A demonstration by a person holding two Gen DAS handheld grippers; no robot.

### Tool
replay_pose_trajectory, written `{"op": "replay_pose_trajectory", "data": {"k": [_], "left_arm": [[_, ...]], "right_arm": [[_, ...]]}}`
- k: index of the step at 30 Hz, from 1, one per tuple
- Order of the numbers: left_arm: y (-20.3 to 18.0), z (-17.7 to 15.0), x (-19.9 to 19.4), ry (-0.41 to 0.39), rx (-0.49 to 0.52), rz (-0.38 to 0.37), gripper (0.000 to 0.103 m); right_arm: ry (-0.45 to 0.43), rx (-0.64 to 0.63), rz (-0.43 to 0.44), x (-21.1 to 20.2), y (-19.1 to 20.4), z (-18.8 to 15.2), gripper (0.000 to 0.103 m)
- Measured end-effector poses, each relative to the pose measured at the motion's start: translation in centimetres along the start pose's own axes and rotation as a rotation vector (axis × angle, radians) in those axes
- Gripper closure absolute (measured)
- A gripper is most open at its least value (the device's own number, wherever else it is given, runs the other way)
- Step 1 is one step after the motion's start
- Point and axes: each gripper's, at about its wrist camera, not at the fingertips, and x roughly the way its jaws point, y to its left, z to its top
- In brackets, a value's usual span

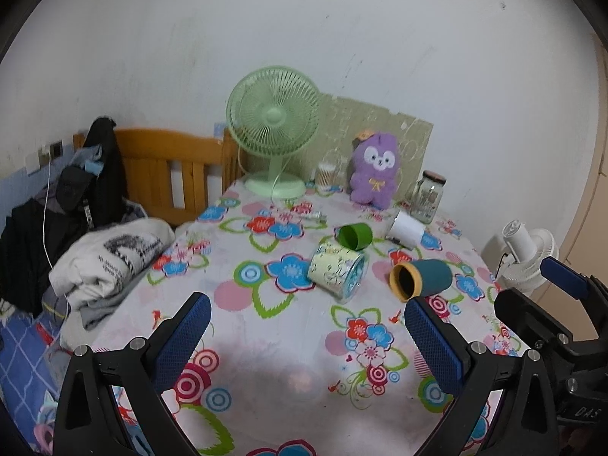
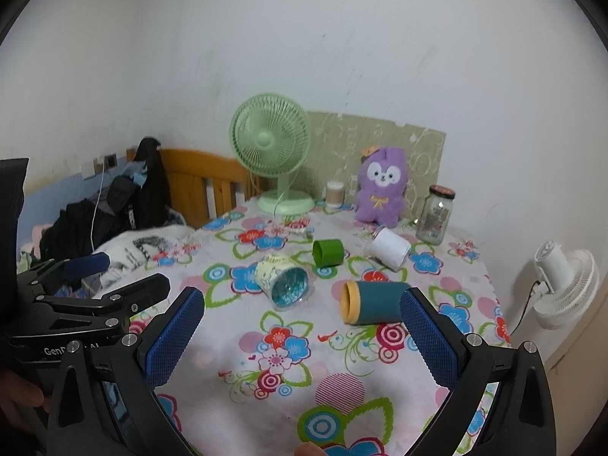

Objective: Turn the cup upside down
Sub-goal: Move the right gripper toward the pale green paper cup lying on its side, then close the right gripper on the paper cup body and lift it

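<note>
Several cups lie on their sides on the flowered tablecloth. A teal cup with a yellow rim (image 1: pixel 420 278) (image 2: pixel 374 302) lies nearest. A clear patterned cup (image 1: pixel 337 271) (image 2: pixel 283 279) lies left of it. A small green cup (image 1: pixel 355 235) (image 2: pixel 327 252) and a white cup (image 1: pixel 404 227) (image 2: pixel 391 247) lie farther back. My left gripper (image 1: pixel 306 338) is open and empty, short of the cups. My right gripper (image 2: pixel 302 336) is open and empty, its right finger (image 2: pixel 427 338) close to the teal cup. The right gripper also shows at the right edge of the left wrist view (image 1: pixel 562 292).
A green desk fan (image 1: pixel 273 125), a purple plush toy (image 1: pixel 374 169), a glass jar (image 1: pixel 429 195) and a swab box (image 1: pixel 326 174) stand along the back wall. A bed with clothes (image 1: pixel 110 254) is on the left. A white fan (image 2: pixel 566 285) stands off the table's right edge.
</note>
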Motion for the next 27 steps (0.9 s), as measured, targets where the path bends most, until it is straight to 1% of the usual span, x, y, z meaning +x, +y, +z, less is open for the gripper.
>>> {"op": "replay_pose_trajectory", "data": {"k": [6,11,16,18,21,23,27], "left_arm": [[0.9,-0.1,2.9,0.063,-0.036,0.024,0.000],[1.8,0.1,5.4,0.102,-0.041,0.033,0.000],[2.9,0.6,7.5,0.133,-0.052,0.047,0.000],[3.3,0.8,8.7,0.159,-0.038,0.047,0.000],[4.0,1.1,9.9,0.175,-0.031,0.056,0.000],[4.6,1.3,10.8,0.191,-0.027,0.072,0.000],[5.7,1.3,11.9,0.217,-0.015,0.069,0.000]], "right_arm": [[0.050,-0.069,-0.009,3.3,0.0,0.3,0.000],[0.100,-0.109,0.028,6.3,0.0,0.8,0.000],[0.165,-0.152,0.094,10.0,0.1,1.7,0.000],[0.188,-0.176,0.115,11.5,0.4,2.2,0.000],[0.244,-0.229,0.137,14.6,1.1,2.5,0.000],[0.277,-0.248,0.169,16.3,1.3,2.6,0.000],[0.360,-0.282,0.242,19.7,1.9,2.9,0.000]]}}
